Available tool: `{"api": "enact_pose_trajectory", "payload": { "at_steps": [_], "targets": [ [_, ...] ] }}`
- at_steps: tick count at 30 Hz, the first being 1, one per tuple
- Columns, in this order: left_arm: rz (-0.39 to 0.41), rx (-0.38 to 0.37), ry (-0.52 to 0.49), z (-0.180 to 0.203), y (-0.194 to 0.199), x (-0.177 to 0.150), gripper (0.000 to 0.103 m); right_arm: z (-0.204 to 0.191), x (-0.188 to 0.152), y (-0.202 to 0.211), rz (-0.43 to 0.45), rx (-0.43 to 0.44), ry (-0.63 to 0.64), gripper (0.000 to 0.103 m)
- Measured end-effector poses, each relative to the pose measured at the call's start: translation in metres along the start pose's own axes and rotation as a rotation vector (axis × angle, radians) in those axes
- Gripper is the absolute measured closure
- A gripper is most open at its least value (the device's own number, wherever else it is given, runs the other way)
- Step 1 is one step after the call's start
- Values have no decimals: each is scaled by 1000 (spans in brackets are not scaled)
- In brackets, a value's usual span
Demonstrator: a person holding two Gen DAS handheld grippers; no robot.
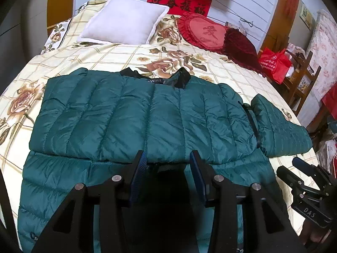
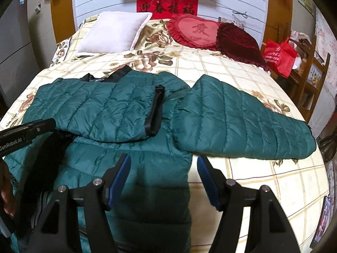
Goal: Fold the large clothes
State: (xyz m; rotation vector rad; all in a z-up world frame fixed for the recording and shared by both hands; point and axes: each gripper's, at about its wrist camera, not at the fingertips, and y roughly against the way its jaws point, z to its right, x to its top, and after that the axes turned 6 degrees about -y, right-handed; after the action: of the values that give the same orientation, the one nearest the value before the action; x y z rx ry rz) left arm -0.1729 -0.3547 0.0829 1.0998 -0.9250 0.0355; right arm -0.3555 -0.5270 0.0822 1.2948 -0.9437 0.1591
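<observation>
Green jacket (image 1: 134,113) lies spread on the bed (image 1: 118,57), filling the middle and lower half of the left-wrist frame, collar (image 1: 181,78) toward the pillows. One sleeve (image 2: 101,107) is already folded across the chest, its black cuff (image 2: 155,111) near frame centre in the right-wrist view. Other sleeve (image 2: 242,126) not yet done; it sticks out to the right, flat on the bedspread. So roughly a third done by the look of it: second sleeve, then the body fold, are left.

Left tongs (image 1: 166,160) hover over the jacket's middle, jaws apart, nothing between them. Right tongs (image 2: 164,164) also released, empty, sitting at the jacket's right edge, lower centre of frame, just below the loose sleeve. Looks like that sleeve is next, tho that's a guess.

Around: white pillow (image 1: 124,21) upper left, red heart cushion (image 1: 204,31) and dark red cushion (image 1: 240,46) upper right, red banner (image 1: 179,2) on the wall, red bag (image 1: 273,63) on a chair at right. All well apart from the jacket. Nothing blocks the fold; the puffy, slippery-looking fabric may spring back.
</observation>
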Motion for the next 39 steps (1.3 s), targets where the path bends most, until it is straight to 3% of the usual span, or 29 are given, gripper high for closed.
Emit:
{"api": "enact_pose_trajectory", "payload": {
  "at_steps": [23, 30, 35, 39],
  "targets": [
    [-8, -16, 17, 9, -13, 3, 52, 137, 23, -21, 5, -217, -158, 34],
    [8, 4, 14, -5, -7, 1, 52, 229, 28, -28, 14, -324, -369, 34],
    [43, 43, 67, -33, 2, 3, 52, 305, 25, -24, 46, -415, -569, 34],
    [66, 91, 117, -55, 6, 8, 52, 350, 19, -34, 31, -426, -712, 33]
  ]
}}
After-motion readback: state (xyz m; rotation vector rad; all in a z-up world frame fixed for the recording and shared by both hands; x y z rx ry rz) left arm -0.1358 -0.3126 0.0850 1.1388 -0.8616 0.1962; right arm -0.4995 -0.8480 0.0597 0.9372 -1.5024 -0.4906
